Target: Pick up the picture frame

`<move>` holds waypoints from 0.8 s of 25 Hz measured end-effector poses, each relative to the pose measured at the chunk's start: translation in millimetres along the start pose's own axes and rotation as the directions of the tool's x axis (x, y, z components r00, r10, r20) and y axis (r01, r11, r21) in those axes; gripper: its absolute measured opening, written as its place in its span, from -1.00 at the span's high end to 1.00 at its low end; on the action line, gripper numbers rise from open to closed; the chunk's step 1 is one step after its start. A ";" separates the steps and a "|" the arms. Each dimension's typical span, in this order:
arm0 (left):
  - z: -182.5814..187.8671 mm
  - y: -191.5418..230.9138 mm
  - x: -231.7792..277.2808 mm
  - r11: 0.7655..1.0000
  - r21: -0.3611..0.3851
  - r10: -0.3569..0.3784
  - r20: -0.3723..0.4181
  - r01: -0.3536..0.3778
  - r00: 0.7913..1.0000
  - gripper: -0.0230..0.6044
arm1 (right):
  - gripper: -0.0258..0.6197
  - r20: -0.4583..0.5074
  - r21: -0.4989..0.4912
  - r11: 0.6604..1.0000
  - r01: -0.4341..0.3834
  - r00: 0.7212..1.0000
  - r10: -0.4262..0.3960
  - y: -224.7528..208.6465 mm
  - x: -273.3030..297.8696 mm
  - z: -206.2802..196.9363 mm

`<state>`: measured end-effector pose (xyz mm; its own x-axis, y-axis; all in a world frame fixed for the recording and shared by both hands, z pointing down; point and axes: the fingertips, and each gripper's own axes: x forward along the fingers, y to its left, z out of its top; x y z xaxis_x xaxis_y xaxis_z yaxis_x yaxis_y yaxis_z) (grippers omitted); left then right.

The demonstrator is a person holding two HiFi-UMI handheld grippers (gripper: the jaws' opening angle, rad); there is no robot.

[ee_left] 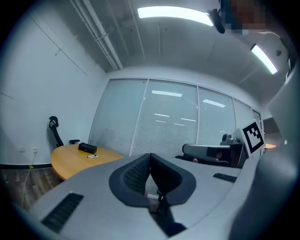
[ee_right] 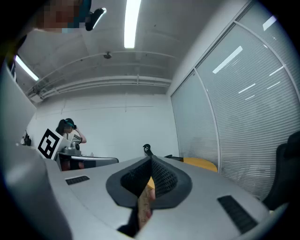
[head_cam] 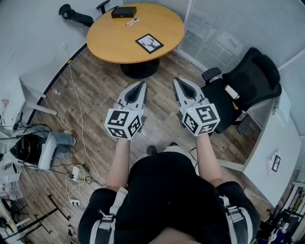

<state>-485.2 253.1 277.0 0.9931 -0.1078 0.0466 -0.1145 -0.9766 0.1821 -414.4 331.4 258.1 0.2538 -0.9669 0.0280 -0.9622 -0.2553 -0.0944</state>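
The picture frame (head_cam: pixel 149 43), black-edged with a white deer print, lies flat on the round wooden table (head_cam: pixel 114 40), near its front right edge. Both grippers are held level above the floor, short of the table and pointing toward it. My left gripper (head_cam: pixel 141 85) is shut and holds nothing; its fingertips meet in the left gripper view (ee_left: pixel 150 157). Beside it, my right gripper (head_cam: pixel 177 81) is also shut and holds nothing (ee_right: pixel 151 161). Neither gripper view shows the frame; the jaws hide that part of the table.
A black box (head_cam: pixel 124 12) and a marker (head_cam: pixel 132 21) lie at the table's far side. A black office chair (head_cam: pixel 243 86) stands close on the right. Cables and a power strip (head_cam: pixel 76 174) trail over the floor at left. Glass walls with blinds (head_cam: pixel 238 24) stand behind the table.
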 end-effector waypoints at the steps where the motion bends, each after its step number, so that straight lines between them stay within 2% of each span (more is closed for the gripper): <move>1: -0.3 2.6 -0.4 1.000 0.002 -0.001 -0.001 0.001 1.000 0.85 | 0.87 0.000 -0.002 1.000 0.002 1.000 -0.002 1.2 2.2 -1.1; 13: -4.5 17.1 -6.5 1.000 0.008 -0.018 -0.010 0.018 1.000 0.85 | 0.87 -0.002 0.020 1.000 0.023 1.000 -0.023 10.1 16.0 -16.8; 20: -7.5 31.0 -5.8 1.000 0.009 -0.018 -0.012 0.018 1.000 0.85 | 0.87 -0.002 0.002 0.998 0.061 0.998 -0.061 17.4 29.3 -25.3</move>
<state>-494.6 224.8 289.8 0.9946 -0.0876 0.0554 -0.0960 -0.9800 0.1741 -426.2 298.8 282.4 0.3119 -0.9494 0.0362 -0.9447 -0.3140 -0.0943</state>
